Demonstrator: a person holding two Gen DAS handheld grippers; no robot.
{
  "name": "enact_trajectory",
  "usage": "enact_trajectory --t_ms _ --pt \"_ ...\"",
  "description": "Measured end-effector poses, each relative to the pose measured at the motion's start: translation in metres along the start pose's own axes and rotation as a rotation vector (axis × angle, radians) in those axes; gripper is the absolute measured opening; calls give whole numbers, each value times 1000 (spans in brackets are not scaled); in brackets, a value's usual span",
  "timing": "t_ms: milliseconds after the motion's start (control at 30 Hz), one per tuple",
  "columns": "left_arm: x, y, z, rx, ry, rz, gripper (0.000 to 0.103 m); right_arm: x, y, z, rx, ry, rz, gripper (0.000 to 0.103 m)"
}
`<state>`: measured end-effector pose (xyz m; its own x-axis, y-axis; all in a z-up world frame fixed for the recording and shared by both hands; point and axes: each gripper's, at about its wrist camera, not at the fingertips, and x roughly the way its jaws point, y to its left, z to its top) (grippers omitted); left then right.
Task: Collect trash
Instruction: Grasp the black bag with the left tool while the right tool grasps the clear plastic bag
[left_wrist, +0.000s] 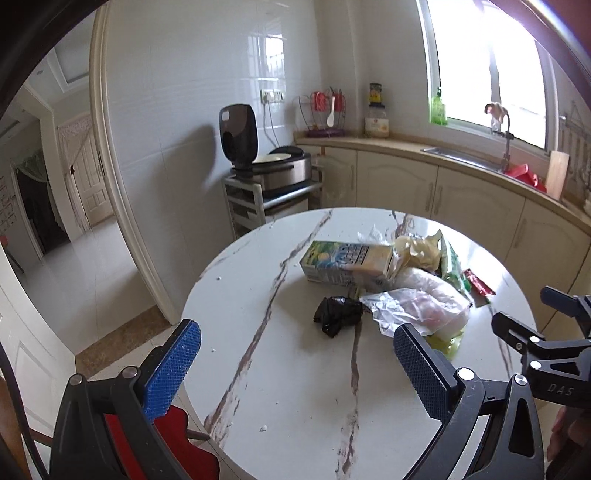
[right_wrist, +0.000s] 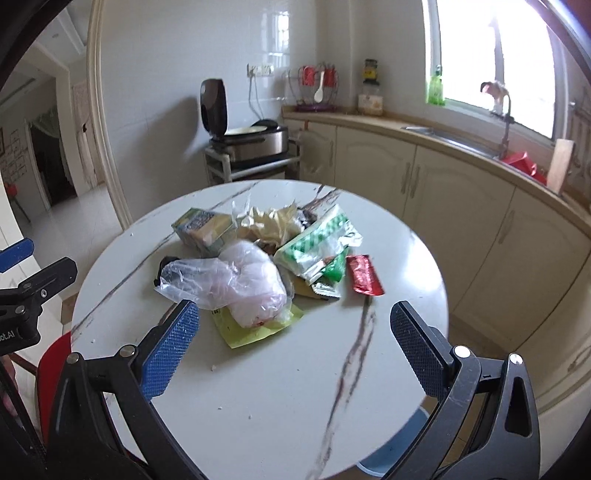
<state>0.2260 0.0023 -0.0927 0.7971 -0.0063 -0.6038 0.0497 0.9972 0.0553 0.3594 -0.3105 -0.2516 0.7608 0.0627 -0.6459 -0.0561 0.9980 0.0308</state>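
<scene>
Trash heaped mid-desk (left_wrist: 258, 369): juice carton (left_wrist: 347, 264), crumpled black bag (left_wrist: 338, 314), clear plastic bag (right_wrist: 236, 284), red wrapper (right_wrist: 364, 275). Left hand-held gripper (left_wrist: 295, 354) spread wide, empty, above near rim. Right hand-held gripper (right_wrist: 293, 336) likewise parted, empty, facing pile.

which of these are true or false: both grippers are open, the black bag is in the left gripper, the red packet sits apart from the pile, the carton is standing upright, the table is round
1. Both grippers are open. True: left gripper and right gripper hold nothing.
2. The black bag is in the left gripper. False: it lies on the table.
3. The red packet lies at the pile's right edge, on bare table. True.
4. The carton stands upright. False: it lies on its side.
5. The table is round. True.
</scene>
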Motion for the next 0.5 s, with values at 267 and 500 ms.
enact_trajectory --t_ms 267,500 --pt "48 7 28 8 78 -14 102 81 16 11 -18 119 124 103" --pt "81 3 43 31 81 -89 102 82 6 -1 6 109 258 50"
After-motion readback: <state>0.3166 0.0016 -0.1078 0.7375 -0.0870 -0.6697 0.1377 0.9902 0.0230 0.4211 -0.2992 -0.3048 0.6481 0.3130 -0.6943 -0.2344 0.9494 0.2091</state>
